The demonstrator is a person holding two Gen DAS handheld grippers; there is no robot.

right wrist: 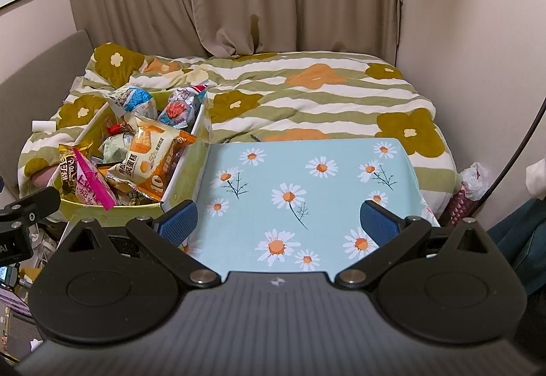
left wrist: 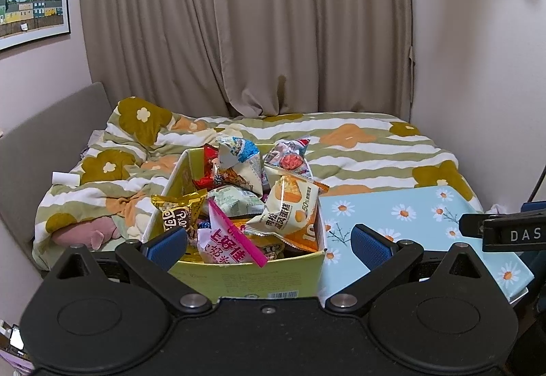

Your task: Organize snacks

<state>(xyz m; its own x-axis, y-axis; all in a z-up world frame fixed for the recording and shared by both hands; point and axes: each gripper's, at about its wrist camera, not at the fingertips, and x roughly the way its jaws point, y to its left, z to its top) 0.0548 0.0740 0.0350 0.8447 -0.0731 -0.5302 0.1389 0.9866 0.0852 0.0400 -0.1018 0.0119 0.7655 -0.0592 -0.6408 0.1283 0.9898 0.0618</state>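
A yellow-green cardboard box [left wrist: 259,277] sits on the bed, heaped with several snack packets: an orange-and-white cake packet [left wrist: 290,208], a pink-edged packet [left wrist: 232,246], a gold packet [left wrist: 177,208] and a blue-white one [left wrist: 239,161]. The box also shows at left in the right wrist view [right wrist: 112,215]. My left gripper [left wrist: 269,241] is open and empty, its blue pads either side of the box's near end. My right gripper [right wrist: 278,222] is open and empty above a light blue daisy-print board [right wrist: 307,178] beside the box.
A striped flower-print duvet [right wrist: 307,96] covers the bed. Beige curtains [left wrist: 245,21] hang behind. A grey headboard [left wrist: 41,144] is at left, a wall at right. A pink plush [left wrist: 88,232] lies left of the box. The right gripper's body [left wrist: 505,229] shows at the right edge.
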